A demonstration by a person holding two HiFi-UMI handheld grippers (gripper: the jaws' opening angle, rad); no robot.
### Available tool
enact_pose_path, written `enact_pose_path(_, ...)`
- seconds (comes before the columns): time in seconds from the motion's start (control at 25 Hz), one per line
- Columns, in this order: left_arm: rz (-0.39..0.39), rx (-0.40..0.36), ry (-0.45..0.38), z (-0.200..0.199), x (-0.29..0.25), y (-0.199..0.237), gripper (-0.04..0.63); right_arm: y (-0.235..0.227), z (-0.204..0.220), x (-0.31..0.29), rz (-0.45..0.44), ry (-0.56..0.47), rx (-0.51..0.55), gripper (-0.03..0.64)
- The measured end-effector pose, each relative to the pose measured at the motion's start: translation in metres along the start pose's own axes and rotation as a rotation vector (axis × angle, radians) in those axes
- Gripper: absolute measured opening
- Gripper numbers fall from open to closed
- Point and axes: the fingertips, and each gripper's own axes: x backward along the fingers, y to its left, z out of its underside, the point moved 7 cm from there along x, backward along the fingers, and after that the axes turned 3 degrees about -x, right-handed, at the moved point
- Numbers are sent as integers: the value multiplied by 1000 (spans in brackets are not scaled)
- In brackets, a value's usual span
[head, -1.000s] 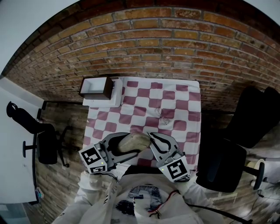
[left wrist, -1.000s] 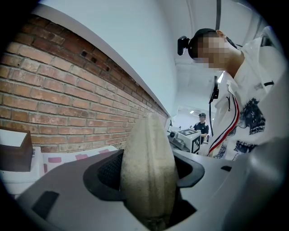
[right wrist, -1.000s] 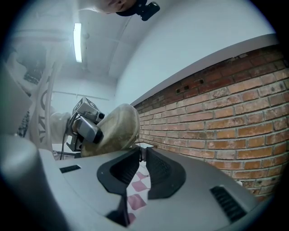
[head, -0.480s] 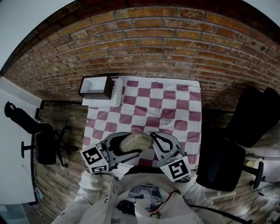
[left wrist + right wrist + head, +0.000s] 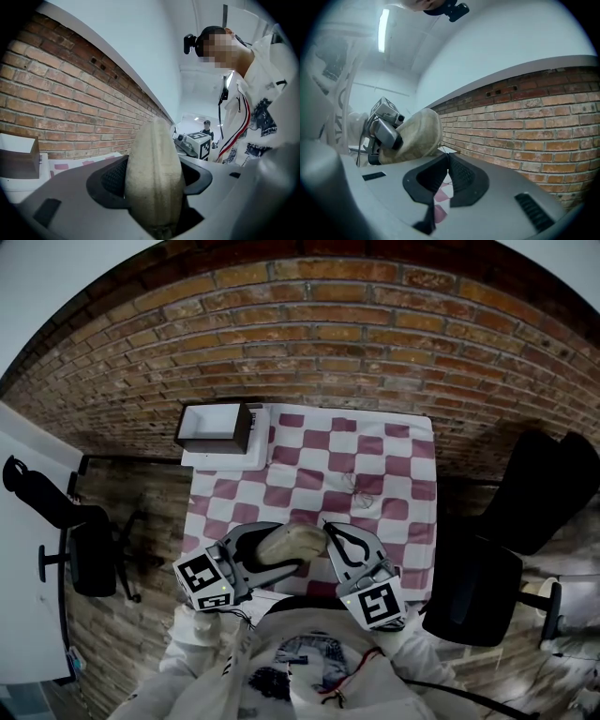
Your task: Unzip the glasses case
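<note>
A beige fabric glasses case is held above the near edge of the table, lying roughly level. My left gripper is shut on its left part; in the left gripper view the case fills the space between the jaws of that gripper. My right gripper is at the case's right end with its tips together. In the right gripper view the case sits just beyond the gripper, and a thin zipper pull shows pinched at the tips.
The table carries a red-and-white checked cloth. A white tray with a brown box is at its far left corner. A small wiry item lies mid-cloth. Black chairs stand at right and left.
The right gripper's tips have drawn together at the case's right end. Both grippers and the case have shifted slightly across the view.
</note>
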Motion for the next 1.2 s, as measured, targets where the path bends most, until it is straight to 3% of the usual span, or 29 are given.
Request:
enact_pose_path(0.2, -3, 2, 1, 11, 16, 5, 296, 16, -2, -11, 88, 54, 29, 17)
enact_pose_path(0.44, -22, -72, 74, 22, 42, 8, 293, 42, -7, -24, 156, 121, 49, 17)
enact_pose_path(0.56, -9, -89, 93, 25, 58, 9, 292, 60, -6, -29, 186, 150, 39, 17)
enact_pose_path(0.88, 13, -133, 122, 37, 84, 5, 291, 94, -7, -34, 273, 193, 130, 17)
enact_pose_path(1.2, 48, -149, 144, 39, 92, 5, 291, 105, -11, -35, 314, 223, 195, 17)
